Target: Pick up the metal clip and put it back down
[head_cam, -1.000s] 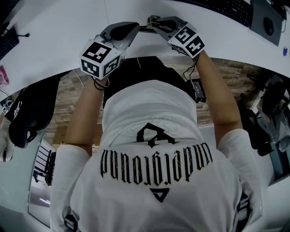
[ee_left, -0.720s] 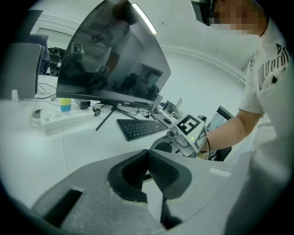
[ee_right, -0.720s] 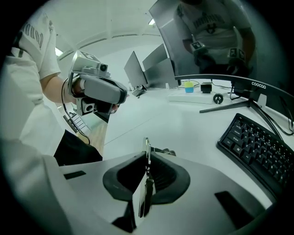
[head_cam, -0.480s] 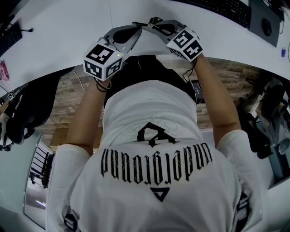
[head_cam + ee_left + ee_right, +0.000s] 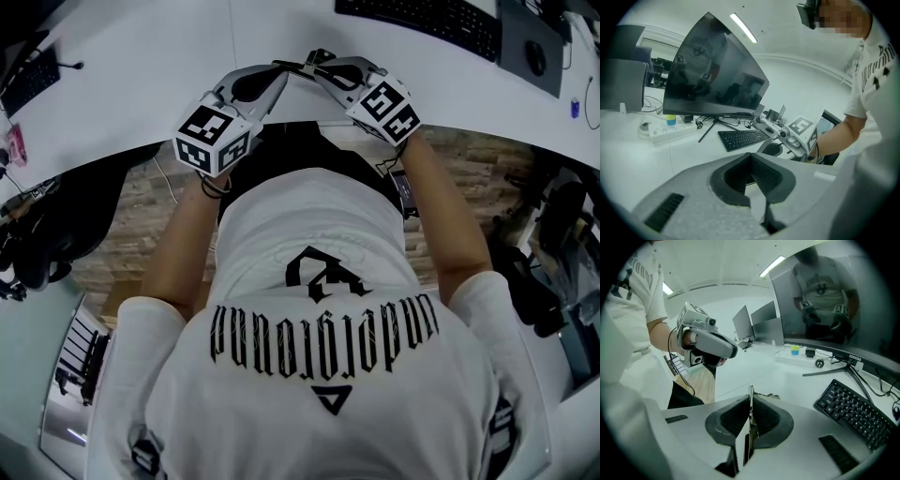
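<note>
A thin metal clip (image 5: 750,420) stands on edge between the pads of my right gripper (image 5: 751,423), which is shut on it. Its wire loops (image 5: 769,396) stick out past the jaw tips. In the head view the clip (image 5: 316,59) is held just above the white desk (image 5: 122,84) near its front edge, at the tip of the right gripper (image 5: 323,67). My left gripper (image 5: 281,72) points at it from the left, a short gap away. In its own view the left gripper (image 5: 751,157) has its pads together with nothing between them.
A black keyboard (image 5: 422,19) and a mouse on a dark pad (image 5: 534,58) lie at the desk's far right. A large monitor (image 5: 712,70) and a power strip (image 5: 665,131) stand further back. A black chair (image 5: 56,225) sits off the desk's left.
The right gripper keeps hold of the clip. Both grippers have drifted a little nearer each other over the desk edge, and the head view has shifted slightly.
</note>
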### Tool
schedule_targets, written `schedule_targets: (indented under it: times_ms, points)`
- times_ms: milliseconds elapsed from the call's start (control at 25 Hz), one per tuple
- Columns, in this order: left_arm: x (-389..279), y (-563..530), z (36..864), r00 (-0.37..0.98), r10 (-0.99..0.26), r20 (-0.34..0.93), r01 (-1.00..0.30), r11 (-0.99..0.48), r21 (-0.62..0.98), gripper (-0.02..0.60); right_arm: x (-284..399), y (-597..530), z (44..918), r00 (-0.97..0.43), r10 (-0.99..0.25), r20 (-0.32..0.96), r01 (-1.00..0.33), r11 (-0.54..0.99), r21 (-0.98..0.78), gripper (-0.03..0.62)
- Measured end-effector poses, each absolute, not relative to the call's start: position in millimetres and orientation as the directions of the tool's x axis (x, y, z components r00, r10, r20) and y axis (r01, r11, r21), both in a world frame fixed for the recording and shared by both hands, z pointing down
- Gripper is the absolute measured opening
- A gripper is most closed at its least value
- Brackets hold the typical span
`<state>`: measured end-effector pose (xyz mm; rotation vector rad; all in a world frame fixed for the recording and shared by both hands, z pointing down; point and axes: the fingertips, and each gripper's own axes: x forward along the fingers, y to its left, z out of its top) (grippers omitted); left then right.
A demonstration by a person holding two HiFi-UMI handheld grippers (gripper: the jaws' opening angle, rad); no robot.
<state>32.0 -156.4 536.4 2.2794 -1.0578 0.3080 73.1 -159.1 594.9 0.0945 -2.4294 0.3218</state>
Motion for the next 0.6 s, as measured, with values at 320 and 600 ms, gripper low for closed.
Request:
schedule_targets:
  times_ms: [320,600]
  points:
    - [16.7,-151.8,497.5,0.620,-0.676,0.399,-0.783,-0.498,0.373,0.012,77.1,-158.6,531.8,-0.802,-0.072,0.593,-0.176,0.977,-0.119,0.029]
    - [15.5,-145.8,456.2,0.581,-0.738,0.344,-0.811,-0.488,0.323,0.012,88.2,-153.3,474.0,-0.841,-0.107,0.531,-0.163,0.985,-0.058,0.029]
